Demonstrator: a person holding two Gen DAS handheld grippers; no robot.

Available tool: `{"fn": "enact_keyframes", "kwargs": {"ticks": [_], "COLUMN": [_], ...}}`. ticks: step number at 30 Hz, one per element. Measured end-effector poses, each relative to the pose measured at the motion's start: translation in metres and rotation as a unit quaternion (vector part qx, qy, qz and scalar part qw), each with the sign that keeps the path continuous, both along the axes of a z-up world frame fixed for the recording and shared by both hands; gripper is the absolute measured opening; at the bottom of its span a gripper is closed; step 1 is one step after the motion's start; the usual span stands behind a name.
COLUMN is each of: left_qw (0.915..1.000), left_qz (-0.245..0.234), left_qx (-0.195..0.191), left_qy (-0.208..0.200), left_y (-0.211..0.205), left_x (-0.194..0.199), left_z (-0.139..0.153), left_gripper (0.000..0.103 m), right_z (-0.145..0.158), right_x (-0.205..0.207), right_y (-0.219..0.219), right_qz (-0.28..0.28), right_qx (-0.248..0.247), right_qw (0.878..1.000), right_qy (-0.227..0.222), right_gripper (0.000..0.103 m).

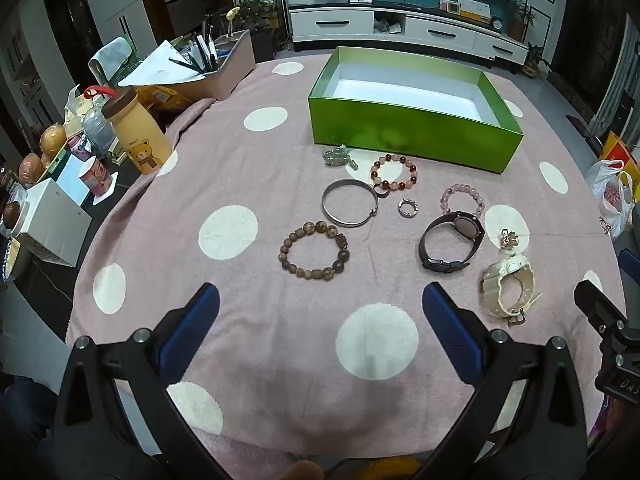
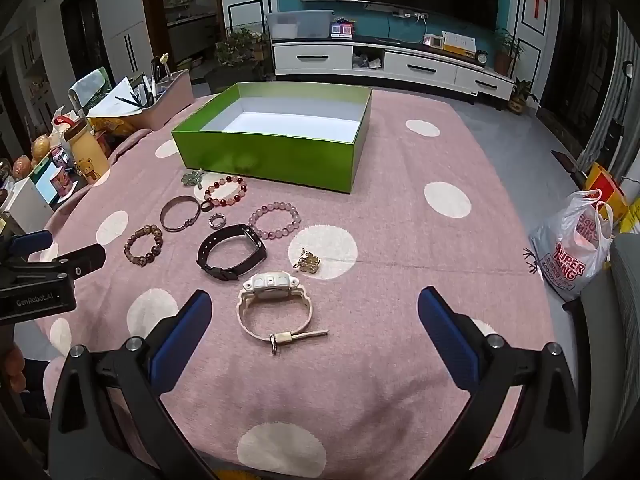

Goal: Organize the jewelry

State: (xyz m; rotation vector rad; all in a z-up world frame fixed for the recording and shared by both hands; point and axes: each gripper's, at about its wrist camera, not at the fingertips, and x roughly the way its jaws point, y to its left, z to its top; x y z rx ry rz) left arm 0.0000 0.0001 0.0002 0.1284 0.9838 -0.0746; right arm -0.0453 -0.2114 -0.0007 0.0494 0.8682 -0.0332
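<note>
An empty green box [image 1: 412,128] [image 2: 264,156] stands at the far side of the pink dotted cloth. In front of it lie a brown bead bracelet [image 1: 314,255] [image 2: 143,245], a silver bangle [image 1: 349,208] [image 2: 180,213], a red bead bracelet [image 1: 394,171] [image 2: 225,191], a pink bead bracelet [image 1: 463,200] [image 2: 275,220], a small ring [image 1: 408,208] [image 2: 217,221], a dark watch [image 1: 450,246] [image 2: 232,251], a cream watch [image 1: 509,290] [image 2: 274,306], a gold trinket [image 1: 509,238] [image 2: 307,261] and a grey-green pendant [image 1: 338,155] [image 2: 193,178]. My left gripper [image 1: 320,304] is open and empty, just short of the brown bracelet. My right gripper [image 2: 314,308] is open and empty, straddling the cream watch.
Clutter stands off the table's left edge: a yellow bear bottle [image 1: 138,132], a pen holder tray [image 1: 216,64], white boxes [image 1: 56,220]. A plastic shopping bag [image 2: 576,248] sits on the right. A TV cabinet [image 2: 392,64] lies beyond the table.
</note>
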Motion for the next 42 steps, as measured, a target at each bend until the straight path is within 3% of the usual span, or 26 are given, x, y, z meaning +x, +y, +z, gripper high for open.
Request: {"fn": "enact_keyframes", "kwargs": {"ticks": [42], "left_qw": [0.9998], "left_qz": [0.004], "left_qx": [-0.019], "left_qy": [0.001], "left_y": [0.003], "left_x": [0.002], "left_z": [-0.003], "left_gripper": [0.101], "right_z": [-0.002], "right_x": [0.004], "right_y": [0.01], "right_qz": [0.007], "right_qx": [0.0], "right_qw": [1.0], "right_qy": [-0.001], "right_gripper": [0.102]}}
